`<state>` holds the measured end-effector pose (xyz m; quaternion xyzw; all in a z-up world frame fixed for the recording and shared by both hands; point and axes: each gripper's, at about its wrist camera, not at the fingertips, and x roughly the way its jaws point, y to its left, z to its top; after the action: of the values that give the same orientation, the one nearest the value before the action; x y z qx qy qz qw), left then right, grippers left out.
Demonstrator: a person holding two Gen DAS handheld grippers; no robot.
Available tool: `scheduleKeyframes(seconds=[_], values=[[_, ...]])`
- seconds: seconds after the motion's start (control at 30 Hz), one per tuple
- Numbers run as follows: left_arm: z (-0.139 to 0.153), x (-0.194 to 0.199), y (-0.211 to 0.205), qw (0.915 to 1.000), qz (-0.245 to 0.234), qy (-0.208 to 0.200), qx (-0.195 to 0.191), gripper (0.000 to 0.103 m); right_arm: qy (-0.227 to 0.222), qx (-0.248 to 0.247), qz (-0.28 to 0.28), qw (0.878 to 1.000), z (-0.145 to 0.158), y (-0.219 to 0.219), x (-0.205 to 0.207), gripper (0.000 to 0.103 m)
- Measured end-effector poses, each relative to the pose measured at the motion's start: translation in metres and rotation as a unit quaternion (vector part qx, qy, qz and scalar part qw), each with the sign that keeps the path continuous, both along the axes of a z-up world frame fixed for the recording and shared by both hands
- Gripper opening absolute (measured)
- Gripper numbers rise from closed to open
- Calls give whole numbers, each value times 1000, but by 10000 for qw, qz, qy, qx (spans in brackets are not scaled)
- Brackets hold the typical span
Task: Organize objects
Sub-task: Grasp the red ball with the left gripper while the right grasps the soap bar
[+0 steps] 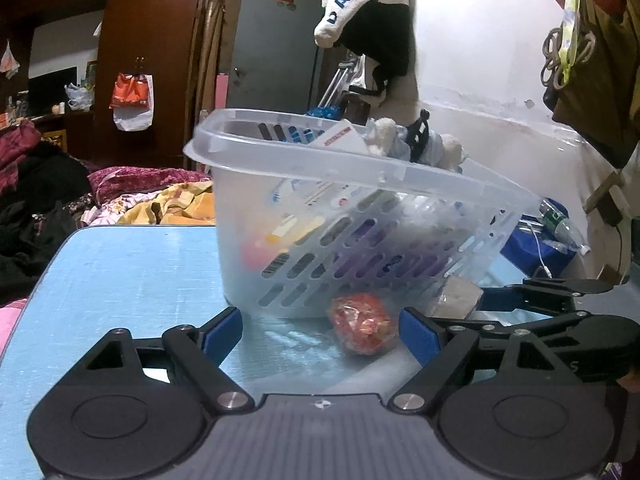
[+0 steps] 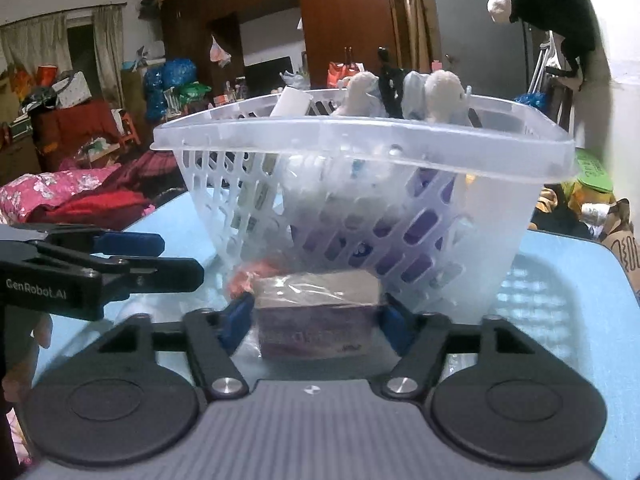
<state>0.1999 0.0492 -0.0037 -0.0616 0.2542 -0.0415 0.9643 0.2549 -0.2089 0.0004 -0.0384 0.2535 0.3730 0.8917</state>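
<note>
The right gripper (image 2: pixel 316 314) has its two blue pads pressed against either end of one plastic-wrapped box (image 2: pixel 314 320), clamping it low over the table (image 2: pixel 560 320), just in front of the basket (image 2: pixel 360 136). The left gripper (image 1: pixel 320 330) has its two fingers spread wide apart with nothing between the pads; one red wrapped packet (image 1: pixel 362 322) lies on the table inside that gap, nearer the right-side finger, touching the basket's foot. Both grippers lie level and close to the tabletop, aimed at the one translucent slotted basket, the left one beside the right. The basket is tilted and holds several items, among them one white card (image 1: pixel 344 140) and plush pieces (image 2: pixel 440 92) poking above its rim.
</note>
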Motion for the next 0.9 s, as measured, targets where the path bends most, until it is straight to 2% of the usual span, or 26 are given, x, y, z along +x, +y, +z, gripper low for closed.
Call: scheduleKeyframes(seconds=[0.2, 0.6, 0.73, 0.83, 0.9], values=[[-1, 12, -16, 9998, -13, 96, 186, 88, -164, 67, -88, 9998, 3, -18, -6, 68], [-3, 41, -57, 9974, -90, 336, 623, 88, -196, 321, -491, 9981, 1, -61, -6, 68], [-8, 46, -65, 9954, -23, 465, 836, 75, -276, 336, -518, 9977, 2, -60, -8, 68], [-12, 47, -66, 9938, 45, 523, 978, 52, -321, 333, -520, 9976, 2, -60, -10, 68], [-13, 44, -66, 9939, 37, 440, 1006, 49, -354, 325, -518, 9975, 1, -60, -11, 68]])
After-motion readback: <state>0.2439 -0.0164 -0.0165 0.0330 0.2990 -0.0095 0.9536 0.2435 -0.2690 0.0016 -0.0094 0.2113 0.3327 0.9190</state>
